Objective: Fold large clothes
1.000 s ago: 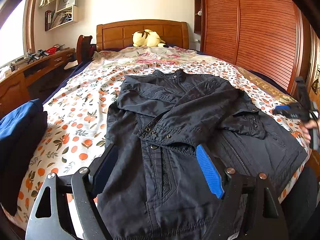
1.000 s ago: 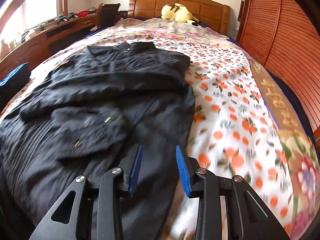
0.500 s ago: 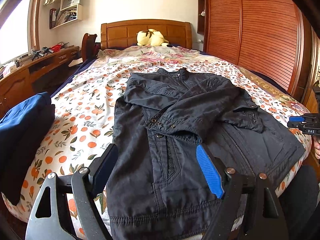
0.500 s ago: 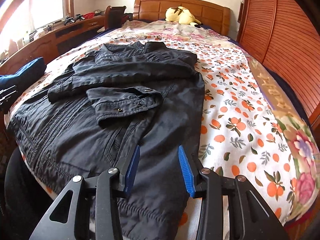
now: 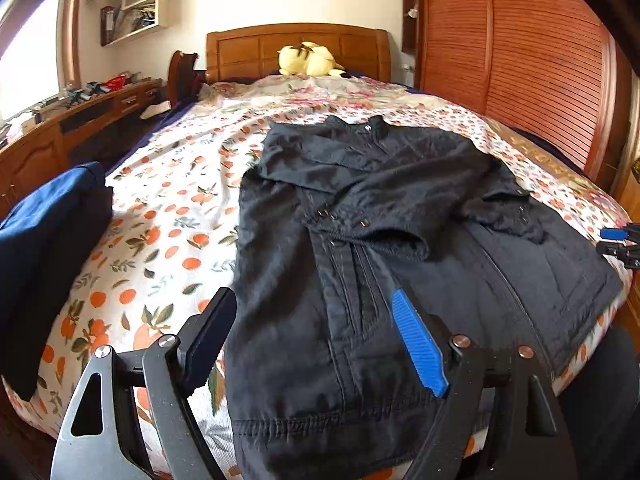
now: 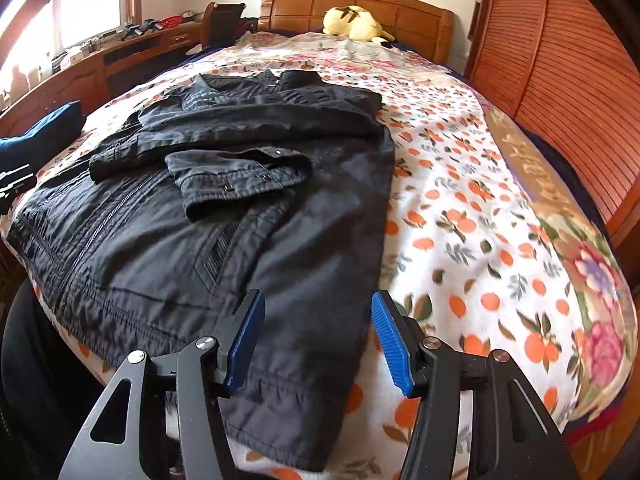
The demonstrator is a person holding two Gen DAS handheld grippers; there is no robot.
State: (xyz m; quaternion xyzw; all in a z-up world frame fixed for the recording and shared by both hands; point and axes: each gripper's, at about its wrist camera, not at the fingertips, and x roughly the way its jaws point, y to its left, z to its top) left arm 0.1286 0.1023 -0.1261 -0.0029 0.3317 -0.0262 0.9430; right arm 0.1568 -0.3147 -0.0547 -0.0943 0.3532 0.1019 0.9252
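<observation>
A black jacket [image 5: 380, 248] lies face up on the flowered bedspread [image 5: 160, 220], collar toward the headboard, both sleeves folded across its chest. My left gripper [image 5: 312, 340] hangs open above the jacket's lower left corner near the hem, nothing between its fingers. In the right wrist view the same jacket [image 6: 224, 216] fills the left half. My right gripper [image 6: 316, 340] hovers over its lower right corner, jaws opening, with only air between the blue pads. The right gripper's tip [image 5: 618, 240] also shows at the right edge of the left wrist view.
A folded dark blue garment [image 5: 48, 256] sits at the bed's left edge. A yellow plush toy [image 5: 308, 60] rests by the wooden headboard [image 5: 296, 46]. A wooden desk [image 5: 72, 120] runs along the left, a slatted wardrobe [image 5: 520, 72] along the right. A person's dark clothing [image 6: 28, 380] is at the foot.
Both views pulled back toward the foot of the bed, showing the jacket's hem. The right gripper shifted to the jacket's right edge and its jaws spread wider. The left jaws kept their width.
</observation>
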